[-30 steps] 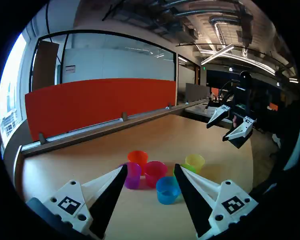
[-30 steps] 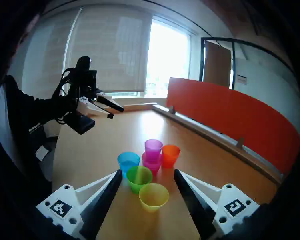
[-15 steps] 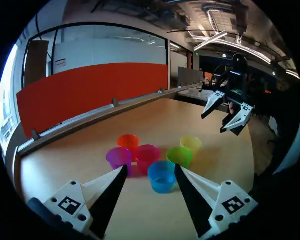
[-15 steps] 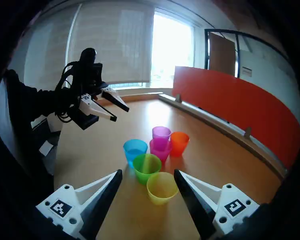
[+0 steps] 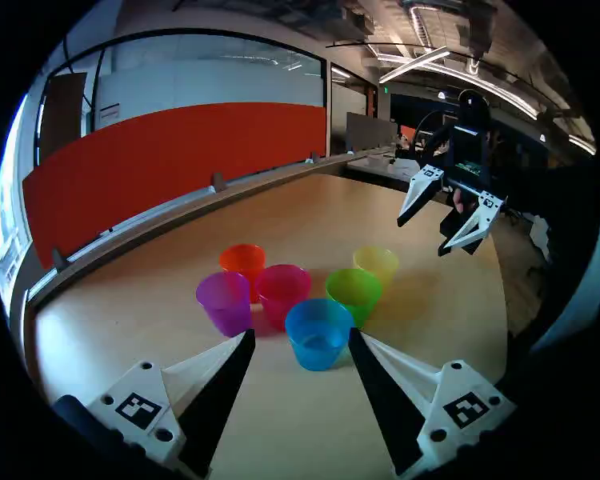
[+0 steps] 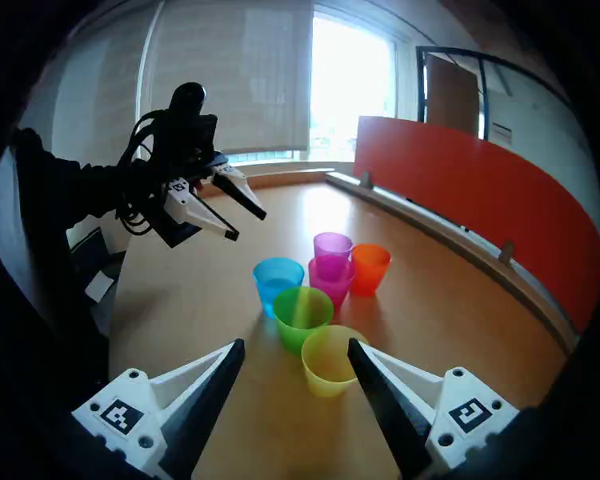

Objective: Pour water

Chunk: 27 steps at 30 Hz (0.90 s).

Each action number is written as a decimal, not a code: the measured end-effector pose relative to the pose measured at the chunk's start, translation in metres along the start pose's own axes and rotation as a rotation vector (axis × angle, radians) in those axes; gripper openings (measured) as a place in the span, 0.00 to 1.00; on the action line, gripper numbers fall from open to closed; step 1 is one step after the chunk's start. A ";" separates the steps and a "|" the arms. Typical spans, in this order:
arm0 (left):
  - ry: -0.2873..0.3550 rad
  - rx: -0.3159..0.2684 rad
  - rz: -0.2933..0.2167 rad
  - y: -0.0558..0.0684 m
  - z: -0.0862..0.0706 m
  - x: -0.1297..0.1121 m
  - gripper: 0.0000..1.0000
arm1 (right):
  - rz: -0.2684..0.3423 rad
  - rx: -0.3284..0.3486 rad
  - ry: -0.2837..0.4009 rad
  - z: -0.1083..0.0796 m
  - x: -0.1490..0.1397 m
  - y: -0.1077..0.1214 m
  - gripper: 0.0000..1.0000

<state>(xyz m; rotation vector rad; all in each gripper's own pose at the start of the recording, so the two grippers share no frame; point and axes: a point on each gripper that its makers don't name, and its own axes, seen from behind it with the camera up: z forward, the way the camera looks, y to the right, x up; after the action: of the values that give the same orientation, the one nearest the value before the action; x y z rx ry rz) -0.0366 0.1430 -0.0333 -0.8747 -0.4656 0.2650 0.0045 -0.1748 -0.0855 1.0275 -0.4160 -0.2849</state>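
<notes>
Nearest in the left gripper view: the left claw, spread wide apart, clamped on nothing. Hangs low over the desk, pointed straight at the blue cup sitting right between the tips. Probably lined up that way to close on this cup first. Cannot tell whether full or empty.

Just behind, a tight bunch of five more cups, all standing up: purple cup, pink cup and green cup, then orange cup and yellow cup at the back. Packed side by side, some seeming to touch, so little room for fingers in the middle. Easier to take a cup from the outside.

Nearest in the right gripper view: the right claw, also wide apart and empty. Points at the yellow cup from the other side of the bunch, likely ready to grab it or hold it steady for pouring.

Farther off, past the cups, a long red screen along the desk edge. Nothing lifted, tipped or poured yet.
</notes>
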 end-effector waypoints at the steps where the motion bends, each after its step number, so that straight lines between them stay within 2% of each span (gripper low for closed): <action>1: -0.006 -0.003 0.001 0.000 0.001 -0.002 0.86 | -0.002 0.002 -0.005 0.001 -0.002 -0.001 1.00; 17: -0.065 -0.033 0.026 0.005 0.006 -0.018 0.86 | -0.014 0.039 -0.055 0.007 -0.015 -0.008 1.00; 27: -0.073 -0.031 0.035 0.004 0.008 -0.023 0.86 | -0.015 0.060 -0.064 0.013 -0.016 -0.013 1.00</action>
<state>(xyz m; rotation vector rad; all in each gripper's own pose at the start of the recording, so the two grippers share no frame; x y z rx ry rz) -0.0606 0.1420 -0.0387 -0.9063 -0.5231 0.3237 -0.0164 -0.1840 -0.0940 1.0830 -0.4769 -0.3210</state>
